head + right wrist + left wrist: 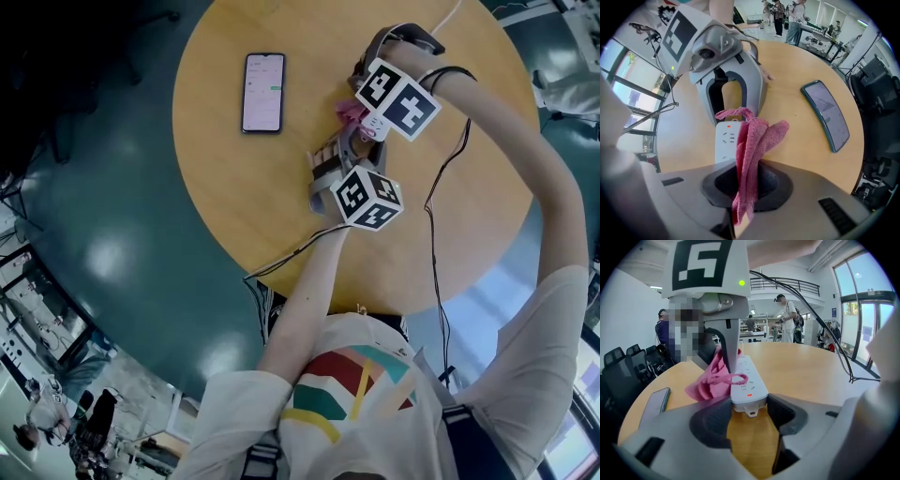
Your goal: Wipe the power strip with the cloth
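Left tool [750, 407]: jaws were part-way closed, a pad pressed on each side of the power strip's near end, so it held the strip there.
Right tool [747, 182]: jaws were closed tight on the cloth, pinching a fold of it, with a short tail hanging out behind the pads.
Power strip [748, 380]: white, flat on the worktop, lying lengthwise between the two tools, with a small red light lit at the end held by the left tool.
Cloth [759, 136]: pink, bunched; it draped from the right tool onto the strip's top and one long side, and its loop lay across the sockets.
Phone [263, 92]: face up with the screen lit, well apart from the strip, on the cloth's side of it.
Worktop [253, 197]: round, pale wood, over a dark green floor.
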`<state>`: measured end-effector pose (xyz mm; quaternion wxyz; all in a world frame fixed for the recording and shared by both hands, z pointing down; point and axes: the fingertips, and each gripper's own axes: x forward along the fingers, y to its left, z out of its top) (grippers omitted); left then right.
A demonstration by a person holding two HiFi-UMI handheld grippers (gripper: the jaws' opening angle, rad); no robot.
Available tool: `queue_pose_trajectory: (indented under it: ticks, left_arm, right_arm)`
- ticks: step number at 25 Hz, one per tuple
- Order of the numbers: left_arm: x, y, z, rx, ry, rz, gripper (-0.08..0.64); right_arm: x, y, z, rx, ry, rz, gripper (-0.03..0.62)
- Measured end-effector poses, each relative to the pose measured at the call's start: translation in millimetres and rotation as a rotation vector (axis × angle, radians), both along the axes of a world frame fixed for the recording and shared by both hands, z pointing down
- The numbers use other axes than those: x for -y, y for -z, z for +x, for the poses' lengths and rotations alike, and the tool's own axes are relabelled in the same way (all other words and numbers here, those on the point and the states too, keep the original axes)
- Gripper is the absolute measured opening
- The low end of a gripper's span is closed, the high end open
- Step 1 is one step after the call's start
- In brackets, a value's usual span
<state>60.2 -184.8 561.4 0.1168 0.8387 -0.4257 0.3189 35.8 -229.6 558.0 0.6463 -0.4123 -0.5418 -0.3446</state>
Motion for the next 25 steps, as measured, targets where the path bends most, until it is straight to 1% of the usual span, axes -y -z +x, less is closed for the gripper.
queue_pose_trajectory:
  ticks: [2, 7, 12, 16, 20, 21, 22, 23, 25]
  left_arm:
    - [1.6, 2.8, 0.5, -0.002, -0.001, 0.003, 0.278]
    - [-0.3, 4.7, 1.5, -0.006, 0.0, 0.0, 0.278]
    - [0.5, 5.2, 1.0, -0.007, 0.001, 0.001, 0.278]
    - [0.7, 4.3, 1.7, -0.005, 0.001, 0.002, 0.278]
    - [1.0, 3.7, 1.3, -0.004, 0.002, 0.003, 0.278]
    - [0.9, 3.5, 1.2, -0.004, 0.003, 0.003, 0.278]
    - [0.8, 3.4, 1.1, -0.004, 0.003, 0.003, 0.278]
    - [0.7, 3.5, 1.1, -0.004, 0.003, 0.002, 0.278]
    - [0.5, 3.9, 1.4, -0.005, 0.003, 0.002, 0.278]
  right_arm:
    - [12.7, 2.5, 6.8, -0.005, -0.004, 0.035, 0.038]
    - [27.5, 4.4, 15.4, -0.001, -0.044, 0.071, 0.038]
    - [60.4, 2.8, 30.0, -0.013, -0.051, 0.171, 0.038]
    - [92.1, 2.3, 47.1, -0.017, -0.109, 0.243, 0.038]
    - [104.5, 3.7, 56.0, -0.012, -0.155, 0.27, 0.039]
    - [105.3, 4.6, 54.1, 0.017, -0.2, 0.262, 0.038]
    - [106.3, 6.6, 50.1, 0.065, -0.284, 0.243, 0.039]
    - [108.0, 9.8, 45.7, 0.12, -0.404, 0.213, 0.038]
    - [112.7, 17.2, 42.3, 0.207, -0.694, 0.135, 0.038]
